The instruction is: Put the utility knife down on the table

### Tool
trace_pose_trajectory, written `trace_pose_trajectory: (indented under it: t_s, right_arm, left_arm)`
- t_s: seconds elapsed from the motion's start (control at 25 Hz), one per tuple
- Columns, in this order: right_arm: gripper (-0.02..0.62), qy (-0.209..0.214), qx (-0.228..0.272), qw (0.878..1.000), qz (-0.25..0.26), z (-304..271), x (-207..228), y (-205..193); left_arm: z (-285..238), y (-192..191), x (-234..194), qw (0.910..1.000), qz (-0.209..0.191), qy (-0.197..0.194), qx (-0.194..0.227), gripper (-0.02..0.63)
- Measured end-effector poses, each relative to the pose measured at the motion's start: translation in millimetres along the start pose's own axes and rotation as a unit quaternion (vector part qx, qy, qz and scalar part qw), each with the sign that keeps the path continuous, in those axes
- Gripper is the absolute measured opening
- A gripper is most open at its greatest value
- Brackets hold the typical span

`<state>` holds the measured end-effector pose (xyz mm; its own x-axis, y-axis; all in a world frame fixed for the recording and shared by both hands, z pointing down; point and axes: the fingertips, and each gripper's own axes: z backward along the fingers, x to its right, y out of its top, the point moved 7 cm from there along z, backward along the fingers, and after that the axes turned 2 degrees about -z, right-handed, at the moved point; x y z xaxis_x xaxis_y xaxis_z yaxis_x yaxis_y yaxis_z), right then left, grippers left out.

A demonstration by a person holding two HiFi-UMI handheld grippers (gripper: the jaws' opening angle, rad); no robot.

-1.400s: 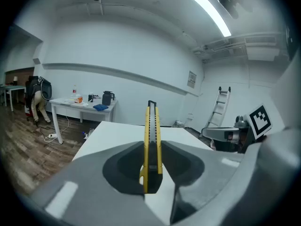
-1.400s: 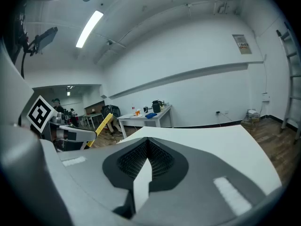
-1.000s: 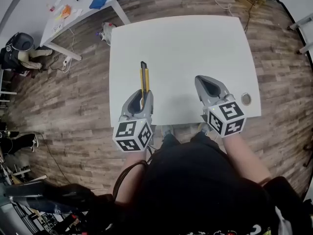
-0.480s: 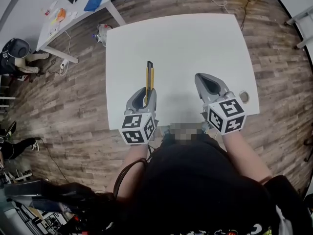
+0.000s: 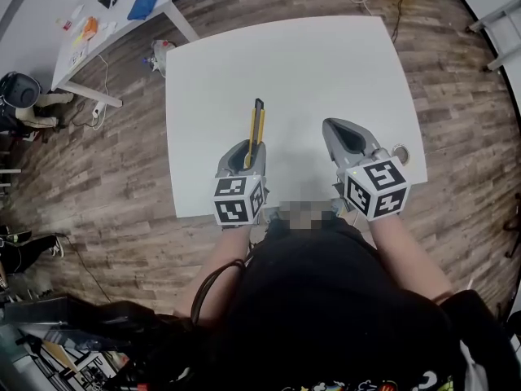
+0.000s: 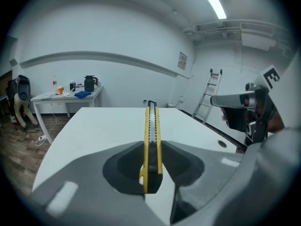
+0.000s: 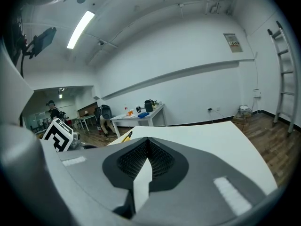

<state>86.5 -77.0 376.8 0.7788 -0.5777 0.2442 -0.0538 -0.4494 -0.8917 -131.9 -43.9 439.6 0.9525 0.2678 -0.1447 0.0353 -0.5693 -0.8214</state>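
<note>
A yellow and black utility knife (image 5: 256, 129) (image 6: 151, 140) points away from me over the white table (image 5: 309, 72). My left gripper (image 5: 247, 157) (image 6: 150, 173) is shut on its rear end, near the table's front edge. In the left gripper view the knife runs straight out between the jaws, above the tabletop. My right gripper (image 5: 346, 139) (image 7: 146, 160) is shut with nothing between its jaws, hovering over the front right of the table. The knife tip (image 7: 127, 136) shows at the left in the right gripper view.
A round cable hole (image 5: 398, 151) sits near the table's right front edge. A second white table (image 5: 106, 15) with small items stands at the back left on the wood floor. A ladder (image 6: 207, 95) leans at the far wall.
My left gripper has carried the knife to the right, closer to my right gripper. The head view has shifted, so the table sits further left in it. The right gripper has barely moved.
</note>
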Motion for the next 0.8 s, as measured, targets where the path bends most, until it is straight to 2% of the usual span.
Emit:
trace_pose_trajectory:
  t_s: [0.36,0.52,0.8]
  right_arm:
    - [0.026,-0.010,-0.003,1.000,-0.009,7.6,8.1,-2.2]
    - [0.028,-0.016,-0.005,1.000,-0.013,13.4,13.2,-4.3]
    - [0.026,-0.022,-0.010,1.000,-0.018,16.2,17.6,-9.6]
  left_arm:
    - [-29.4,-24.3,8.2,0.9986,-0.003,-0.014,-0.051,0.123]
    - [-42.9,-34.1,13.0,0.9971,-0.009,-0.009,-0.074,0.123]
    - [-62.4,-43.5,14.4,0.9951,-0.014,-0.012,-0.097,0.123]
